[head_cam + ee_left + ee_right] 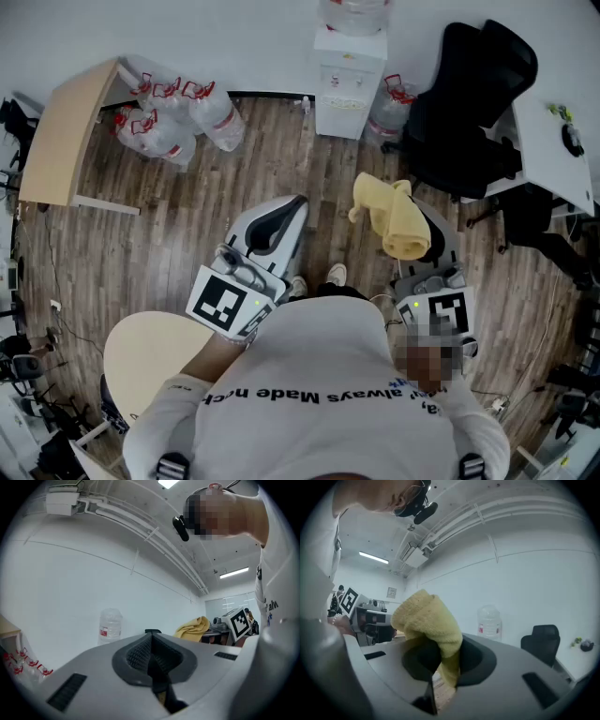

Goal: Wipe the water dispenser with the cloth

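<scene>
The white water dispenser (349,80) stands against the far wall with a clear bottle (354,13) on top. In the head view my right gripper (424,230) is held over the wood floor, shut on a yellow cloth (394,217) that bunches over its jaws. The right gripper view shows the cloth (429,625) clamped between the jaws and the bottle (489,623) beyond. My left gripper (298,201) is shut with nothing in it. Its view has the bottle (110,625) ahead and the cloth (193,626) to the right. Both grippers are well short of the dispenser.
Several empty water jugs (178,117) lie on the floor left of the dispenser, and one more (389,108) at its right. A black office chair (469,112) and a white desk (558,150) stand at the right. A wooden table (61,131) is at the left, a round table (150,352) near me.
</scene>
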A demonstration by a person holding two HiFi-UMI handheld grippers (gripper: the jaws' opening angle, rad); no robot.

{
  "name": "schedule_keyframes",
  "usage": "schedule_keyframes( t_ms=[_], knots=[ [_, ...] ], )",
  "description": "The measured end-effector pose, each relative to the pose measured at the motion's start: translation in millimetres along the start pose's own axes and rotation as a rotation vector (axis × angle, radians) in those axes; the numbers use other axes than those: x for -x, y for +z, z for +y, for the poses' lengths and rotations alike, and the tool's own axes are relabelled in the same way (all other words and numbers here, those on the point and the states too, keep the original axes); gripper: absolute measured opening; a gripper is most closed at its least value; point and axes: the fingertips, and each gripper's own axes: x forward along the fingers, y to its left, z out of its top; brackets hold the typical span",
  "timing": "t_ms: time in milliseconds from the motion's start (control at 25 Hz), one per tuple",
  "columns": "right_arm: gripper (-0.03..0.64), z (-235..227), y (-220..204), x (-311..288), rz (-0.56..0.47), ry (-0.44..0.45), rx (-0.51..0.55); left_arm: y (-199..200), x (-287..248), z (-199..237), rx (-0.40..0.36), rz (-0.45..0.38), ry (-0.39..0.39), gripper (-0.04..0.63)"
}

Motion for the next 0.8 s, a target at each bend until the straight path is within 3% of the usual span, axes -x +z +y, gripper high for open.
schedule_keyframes(
  t_ms=[240,440,800],
  knots=[
    [0.069,-15,5,0,-0.030,0.002,0.083,-4,-25,-7,0.006,-0.004,0.000,0.020],
    [0.068,-44,-2,2,-0.022,0.011,-0.001,-8,-48,-15,0.010,-0.007,0.010,0.020],
    [0.067,-71,-7,3,-0.016,0.018,-0.005,-13,-68,-18,0.014,-0.011,0.042,0.019]
  ],
)
